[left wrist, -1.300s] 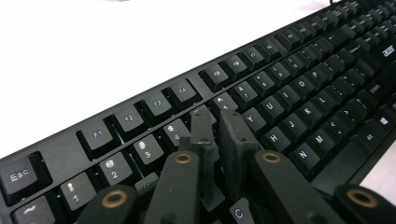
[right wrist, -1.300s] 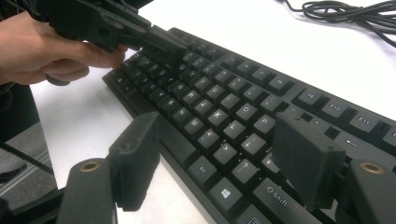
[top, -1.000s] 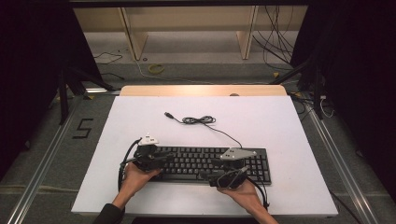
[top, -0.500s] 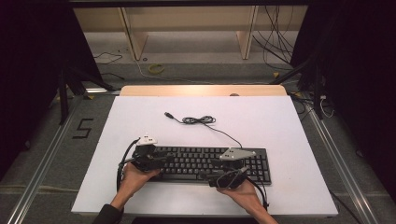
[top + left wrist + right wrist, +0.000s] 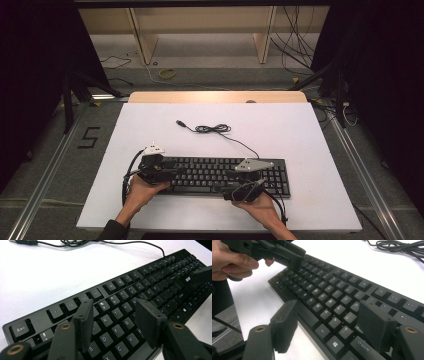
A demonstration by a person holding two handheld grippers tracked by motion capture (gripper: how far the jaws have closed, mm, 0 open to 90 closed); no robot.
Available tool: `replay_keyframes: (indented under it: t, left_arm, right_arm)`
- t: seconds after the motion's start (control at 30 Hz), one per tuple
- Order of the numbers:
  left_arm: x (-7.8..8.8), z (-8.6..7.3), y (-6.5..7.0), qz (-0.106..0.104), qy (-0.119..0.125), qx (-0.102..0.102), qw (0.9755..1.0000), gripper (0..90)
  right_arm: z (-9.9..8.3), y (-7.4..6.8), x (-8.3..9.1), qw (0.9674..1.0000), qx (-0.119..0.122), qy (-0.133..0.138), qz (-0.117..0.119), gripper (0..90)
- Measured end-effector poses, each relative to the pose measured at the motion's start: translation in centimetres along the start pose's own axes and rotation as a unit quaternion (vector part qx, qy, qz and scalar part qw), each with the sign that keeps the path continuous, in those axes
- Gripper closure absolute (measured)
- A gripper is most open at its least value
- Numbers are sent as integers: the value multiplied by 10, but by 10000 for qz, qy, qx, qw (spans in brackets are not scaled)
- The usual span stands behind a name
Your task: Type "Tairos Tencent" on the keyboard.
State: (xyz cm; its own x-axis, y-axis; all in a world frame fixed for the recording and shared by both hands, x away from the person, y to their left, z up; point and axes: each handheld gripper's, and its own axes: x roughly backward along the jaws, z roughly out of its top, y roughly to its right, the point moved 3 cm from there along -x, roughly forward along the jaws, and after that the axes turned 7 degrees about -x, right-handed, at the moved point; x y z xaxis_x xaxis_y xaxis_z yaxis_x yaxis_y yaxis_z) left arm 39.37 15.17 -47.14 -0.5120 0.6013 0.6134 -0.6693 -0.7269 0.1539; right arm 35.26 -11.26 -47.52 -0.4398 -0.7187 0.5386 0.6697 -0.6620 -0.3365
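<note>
I see the keyboard [image 5: 220, 175] lying flat on the white tabletop [image 5: 310, 150], lower centre of the high view, long side across the frame. Its cable [image 5: 212, 129] runs from the back edge up to a loose coil mid-frame, plug end free on the tabletop.

Left hand-held gripper [image 5: 167, 172] sits over the keyboard's left end, lower left of the high view, left hand [image 5: 142, 189] behind it. In the left gripper view its jaws stand wide apart above the letter rows, nothing between them [image 5: 113, 318]; I can't tell if the tips touch the keys.

Right hand-held gripper [image 5: 240, 182] is at the keyboard's front edge, right of centre, right hand [image 5: 257, 206] below it. In the right gripper view its jaws are also well open and holding nothing [image 5: 329, 320]: left jaw in front of the keyboard edge over bare tabletop, right jaw over the bottom key row. Upper left of that view shows the left hand-held gripper over the far end.
</note>
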Motion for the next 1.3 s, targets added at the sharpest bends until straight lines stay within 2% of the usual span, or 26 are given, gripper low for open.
replay_keyframes:
  t: [0.57, 0.97, 1.13, 1.3]
  left_arm:
    - [6, -2, -1, 16, 75, 38, 10000, 405]
    - [15, -8, 0, 31, 224, 70, 9997, 350]
    - [20, -11, 1, 39, 319, 115, 9994, 344]
    - [24, -15, 2, 31, 428, 98, 9990, 335]
  right_arm:
    - [1, 0, -2, 10000, -9, -24, 5, 335]
    - [6, -4, -9, 10000, 30, -44, 49, 340]
    - [11, -5, -13, 10000, 58, -40, 62, 376]
    - [19, -7, -19, 10000, 64, -48, 37, 461]
